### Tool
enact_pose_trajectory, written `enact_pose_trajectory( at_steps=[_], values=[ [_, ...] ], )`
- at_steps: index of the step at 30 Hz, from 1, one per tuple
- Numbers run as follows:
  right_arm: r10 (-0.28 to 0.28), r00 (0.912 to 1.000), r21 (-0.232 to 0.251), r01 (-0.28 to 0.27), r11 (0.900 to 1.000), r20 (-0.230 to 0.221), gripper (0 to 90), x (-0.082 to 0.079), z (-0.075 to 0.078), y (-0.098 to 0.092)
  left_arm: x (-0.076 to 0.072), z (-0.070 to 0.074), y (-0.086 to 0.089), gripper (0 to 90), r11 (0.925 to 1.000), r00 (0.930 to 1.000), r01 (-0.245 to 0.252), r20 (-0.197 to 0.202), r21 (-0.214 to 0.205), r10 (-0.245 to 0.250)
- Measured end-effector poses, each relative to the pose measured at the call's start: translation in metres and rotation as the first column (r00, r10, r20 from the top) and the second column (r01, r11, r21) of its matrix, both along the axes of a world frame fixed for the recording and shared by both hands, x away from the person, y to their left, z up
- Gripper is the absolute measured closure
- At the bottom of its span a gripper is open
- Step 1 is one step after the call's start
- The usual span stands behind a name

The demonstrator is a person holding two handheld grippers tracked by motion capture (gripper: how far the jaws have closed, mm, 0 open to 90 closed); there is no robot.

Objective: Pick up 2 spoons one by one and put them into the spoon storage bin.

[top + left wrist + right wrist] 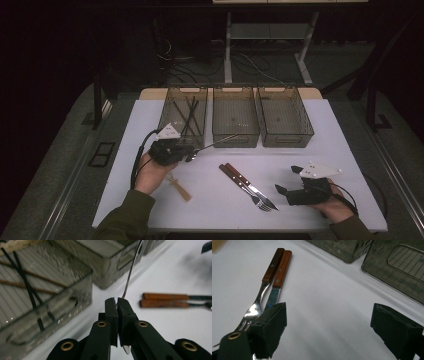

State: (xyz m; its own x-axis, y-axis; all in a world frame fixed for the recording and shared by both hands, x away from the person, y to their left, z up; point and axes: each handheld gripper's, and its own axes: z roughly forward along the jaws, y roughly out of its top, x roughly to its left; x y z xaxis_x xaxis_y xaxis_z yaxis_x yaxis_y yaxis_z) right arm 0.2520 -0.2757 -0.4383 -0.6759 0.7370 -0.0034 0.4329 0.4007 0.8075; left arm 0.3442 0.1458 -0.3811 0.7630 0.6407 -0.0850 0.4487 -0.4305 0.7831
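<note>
My left gripper [192,156] [116,301] is shut on the end of a thin metal utensil [217,143] [130,277]. The utensil reaches from the jaws toward the front wall of the middle bin [235,137], raised off the table. A fork [250,192] [270,265] and a knife [242,178] [282,267], both wooden-handled, lie side by side at the table's middle front. Just right of their tips my right gripper [286,180] [328,315] rests on the table, open, with nothing between its jaws.
Three smoky clear bins stand in a row at the back: the left bin [172,95] [62,290] holds several dark chopsticks, the right bin [305,117] [397,267] looks bare. A small wooden utensil [180,188] lies by the left hand. The table's front edge [240,229] is close.
</note>
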Motion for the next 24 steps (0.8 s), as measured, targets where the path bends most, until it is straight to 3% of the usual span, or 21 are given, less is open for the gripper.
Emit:
enact_pose_trajectory(
  at_steps=[7, 18, 19, 20, 24],
  values=[
    [0.000, 1.0000, 0.004, 0.000, 1.0000, 0.004, 13.6, 0.000, 0.000, -0.001, 0.015, 0.015, -0.017, 86.9, 0.9999, 0.9995, -0.016, 0.025, 0.000, 0.016],
    [0.001, 1.0000, 0.005, -0.001, 1.0000, 0.003, 13.5, 0.000, 0.000, 0.000, 0.048, 0.030, -0.041, 86.9, 0.9978, 0.9973, -0.066, 0.032, 0.010, 0.066],
    [0.001, 1.0000, 0.006, -0.001, 1.0000, 0.001, 13.6, 0.000, 0.000, -0.001, 0.052, 0.031, -0.042, 86.9, 0.9976, 0.9976, -0.063, 0.031, 0.028, 0.062],
    [0.001, 1.0000, 0.007, -0.001, 1.0000, 0.000, 13.6, 0.000, 0.001, -0.001, 0.055, 0.031, -0.046, 86.9, 0.9965, 0.9961, -0.083, 0.032, 0.012, 0.082],
    [0.000, 1.0000, 0.008, 0.000, 1.0000, -0.002, 13.6, -0.001, 0.001, -0.001, 0.066, 0.032, -0.055, 86.9, 0.9920, 0.9918, -0.125, 0.029, 0.013, 0.125]
  ],
)
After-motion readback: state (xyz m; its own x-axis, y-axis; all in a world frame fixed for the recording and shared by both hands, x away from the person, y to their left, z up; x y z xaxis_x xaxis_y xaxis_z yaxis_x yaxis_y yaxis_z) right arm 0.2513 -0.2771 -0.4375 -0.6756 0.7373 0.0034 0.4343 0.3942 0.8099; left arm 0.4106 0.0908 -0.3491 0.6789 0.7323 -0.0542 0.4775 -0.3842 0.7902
